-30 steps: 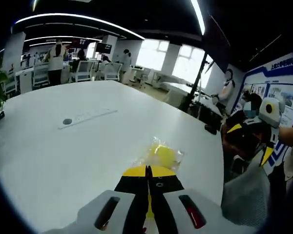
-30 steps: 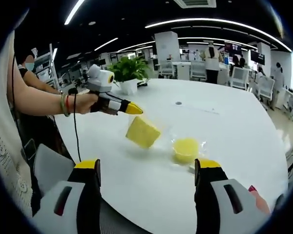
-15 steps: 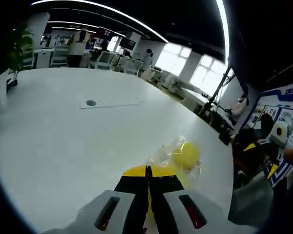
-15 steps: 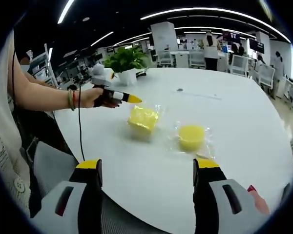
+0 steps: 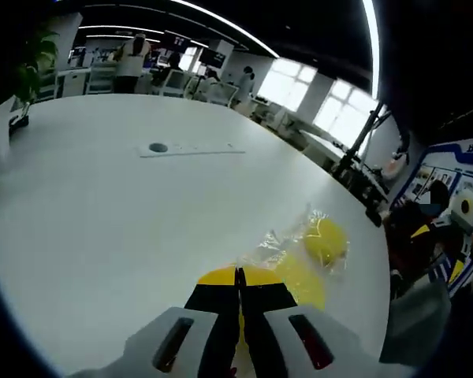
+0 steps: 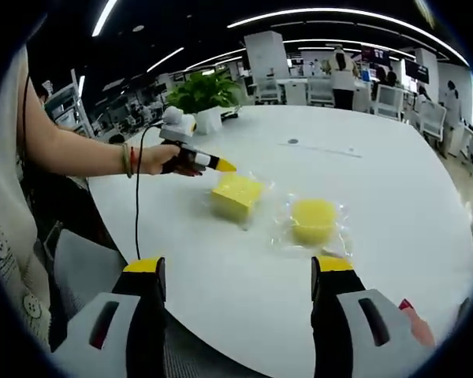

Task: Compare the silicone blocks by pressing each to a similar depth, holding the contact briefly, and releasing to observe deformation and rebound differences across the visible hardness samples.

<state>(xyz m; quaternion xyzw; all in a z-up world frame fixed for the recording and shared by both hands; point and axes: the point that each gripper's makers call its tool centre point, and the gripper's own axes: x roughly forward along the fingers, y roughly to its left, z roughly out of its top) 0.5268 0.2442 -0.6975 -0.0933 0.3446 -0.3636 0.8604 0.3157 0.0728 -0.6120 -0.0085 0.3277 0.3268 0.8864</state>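
In the right gripper view, the right gripper rises from the bottom with its two yellow-tipped jaws spread wide apart, nothing between them, above the near edge of the large white round table. Beyond the jaws, two samples lie on the table side by side but apart: a square yellow silicone block in clear wrap to the left and a round yellow silicone block in clear wrap to the right. Just past the square block, the left gripper comes in from the left, held in a person's hand; its yellow tip sits at the block's far upper corner, though contact cannot be judged. Farther back stands a green potted plant in a white pot.

In the left gripper view, the left gripper's black jaws with yellow tips are pressed together, with the square block's wrapped yellow surface just beyond them. The round block lies a little farther to the right. A long white strip with a dark round spot lies well beyond on the table.
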